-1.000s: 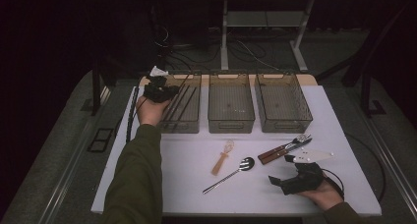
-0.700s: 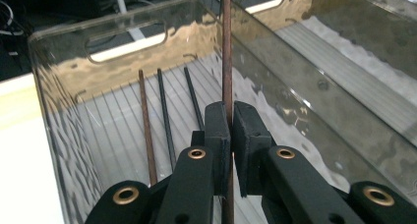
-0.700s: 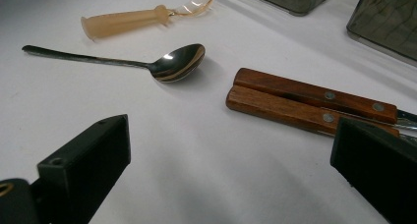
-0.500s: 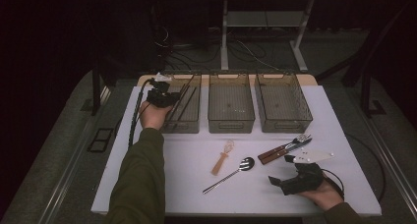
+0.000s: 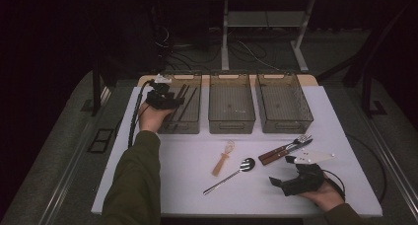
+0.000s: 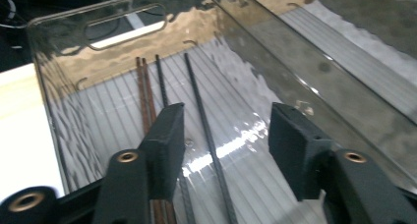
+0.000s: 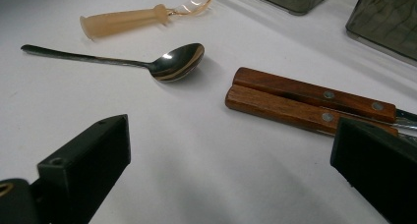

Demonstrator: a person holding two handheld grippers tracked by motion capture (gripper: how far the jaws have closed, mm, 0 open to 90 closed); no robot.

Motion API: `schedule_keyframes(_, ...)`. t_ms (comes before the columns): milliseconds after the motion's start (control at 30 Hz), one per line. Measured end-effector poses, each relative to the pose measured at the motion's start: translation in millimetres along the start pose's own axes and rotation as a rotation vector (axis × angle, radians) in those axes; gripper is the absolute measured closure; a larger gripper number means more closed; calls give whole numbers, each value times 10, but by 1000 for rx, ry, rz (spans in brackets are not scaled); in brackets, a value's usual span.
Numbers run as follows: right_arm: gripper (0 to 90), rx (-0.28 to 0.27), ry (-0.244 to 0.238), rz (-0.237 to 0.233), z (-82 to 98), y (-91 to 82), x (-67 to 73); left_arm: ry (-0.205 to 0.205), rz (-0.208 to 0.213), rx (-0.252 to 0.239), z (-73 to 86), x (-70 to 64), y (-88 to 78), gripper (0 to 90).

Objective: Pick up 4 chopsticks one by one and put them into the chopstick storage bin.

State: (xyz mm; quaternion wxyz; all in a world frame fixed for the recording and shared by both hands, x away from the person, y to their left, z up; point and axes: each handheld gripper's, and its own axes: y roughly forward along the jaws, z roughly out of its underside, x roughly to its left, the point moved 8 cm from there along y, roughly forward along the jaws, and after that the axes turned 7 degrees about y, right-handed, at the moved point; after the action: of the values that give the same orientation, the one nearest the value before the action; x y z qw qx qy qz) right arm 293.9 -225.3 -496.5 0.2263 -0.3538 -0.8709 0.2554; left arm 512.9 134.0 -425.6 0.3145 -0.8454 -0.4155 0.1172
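Note:
My left gripper (image 5: 171,100) hovers over the left clear bin (image 5: 190,127), and its jaws have just been opening. In the left gripper view the gripper (image 6: 226,121) stands open above the bin's floor (image 6: 255,106). A dark chopstick (image 6: 196,96) lies on that floor between the jaws, untouched, beside a brown pair (image 6: 143,91). My right gripper (image 5: 277,181) rests open on the white table near its front right. Ahead of it (image 7: 231,150) lie a wooden-handled fork and knife (image 7: 305,98), a metal spoon (image 7: 172,64) and a small tan-handled whisk (image 7: 128,18).
Two more clear bins, middle (image 5: 231,122) and right (image 5: 285,125), stand in a row with the left one along the table's far side. The spoon (image 5: 231,174), whisk (image 5: 223,158) and fork and knife (image 5: 285,150) lie mid-table. A cable (image 5: 132,121) trails from the left gripper.
The left gripper has shifted slightly toward the near side over the left bin and its jaws have spread apart. The right hand has kept still.

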Motion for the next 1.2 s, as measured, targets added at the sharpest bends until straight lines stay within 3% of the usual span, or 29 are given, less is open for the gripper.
schedule_keyframes(33,14,0,1,0,-1,-1,0,19,-3,0,0,-8,-27,443)
schedule_keyframes(400,14,4,12,-6,-6,16,-10,37,63,-50,59,-230,-311,324)
schedule_keyframes(567,14,3,8,-4,-5,17,1,40,108,-69,168,-403,-406,272)
schedule_keyframes(667,14,6,7,2,9,-1,-2,64,119,-72,241,-512,-456,253)
schedule_keyframes(800,14,1,15,6,12,-20,-16,63,140,-94,357,-660,-497,234)
schedule_keyframes(867,14,1,10,5,9,-13,-12,80,141,-78,413,-716,-510,226)
schedule_keyframes(1200,14,1,1,1,8,-22,9,89,201,-104,640,-976,-619,185)
